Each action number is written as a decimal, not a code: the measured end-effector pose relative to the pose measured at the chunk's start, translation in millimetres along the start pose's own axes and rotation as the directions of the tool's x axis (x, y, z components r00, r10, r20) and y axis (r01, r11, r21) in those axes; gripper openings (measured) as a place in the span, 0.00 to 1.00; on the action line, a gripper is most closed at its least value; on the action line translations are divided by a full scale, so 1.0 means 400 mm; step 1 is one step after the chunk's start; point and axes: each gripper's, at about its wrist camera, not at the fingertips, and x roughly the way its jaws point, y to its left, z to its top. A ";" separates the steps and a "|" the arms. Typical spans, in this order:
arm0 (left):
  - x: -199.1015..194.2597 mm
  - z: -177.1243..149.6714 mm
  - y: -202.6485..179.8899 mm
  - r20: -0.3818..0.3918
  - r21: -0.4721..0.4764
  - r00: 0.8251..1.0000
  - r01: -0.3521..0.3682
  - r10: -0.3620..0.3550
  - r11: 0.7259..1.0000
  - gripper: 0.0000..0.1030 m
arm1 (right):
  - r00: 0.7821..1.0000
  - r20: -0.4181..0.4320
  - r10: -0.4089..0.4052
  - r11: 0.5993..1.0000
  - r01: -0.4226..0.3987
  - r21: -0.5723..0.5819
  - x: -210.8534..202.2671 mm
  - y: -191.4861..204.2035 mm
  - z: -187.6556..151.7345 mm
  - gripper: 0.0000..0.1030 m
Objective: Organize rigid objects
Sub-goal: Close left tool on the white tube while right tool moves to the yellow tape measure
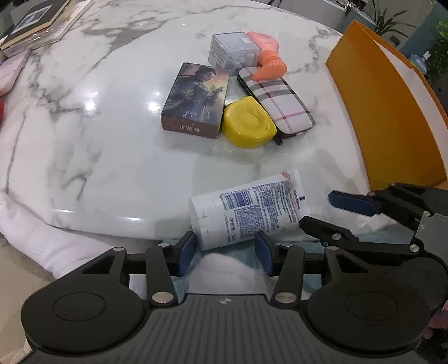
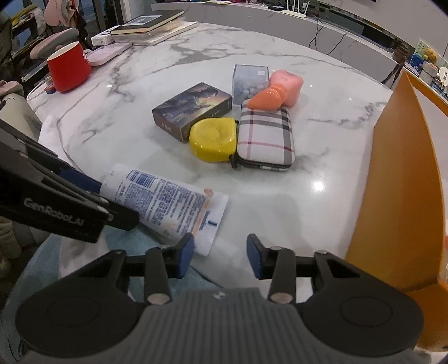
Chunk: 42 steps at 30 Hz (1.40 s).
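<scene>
A white tube (image 1: 252, 207) with blue print lies near the front edge of the marble table (image 1: 112, 156), cap end toward me. My left gripper (image 1: 225, 256) is shut on that cap end, one blue pad on each side. In the right wrist view the same gripper (image 2: 116, 201) comes in from the left, clamped across the tube (image 2: 165, 204). My right gripper (image 2: 219, 256) stands open at the tube's flat crimped tail, which lies by its left pad (image 2: 184, 254); the right pad is apart from it. Further back sits a cluster: dark picture box (image 1: 196, 100), yellow case (image 1: 247, 126), plaid case (image 1: 275, 103).
A clear box of white balls (image 1: 233, 51) and orange and pink pieces (image 1: 268, 60) lie behind the cluster. A tall orange bin (image 1: 386, 117) stands at the right. Books (image 2: 151, 26) and a red cup (image 2: 68, 67) are at the far left. Teal cloth (image 2: 134, 243) lies below the table edge.
</scene>
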 end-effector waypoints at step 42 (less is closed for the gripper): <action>0.013 0.079 0.065 0.036 -0.057 0.998 -0.059 0.061 0.997 0.58 | 0.994 0.005 0.109 0.993 -0.109 0.047 0.056 0.005 0.069 0.18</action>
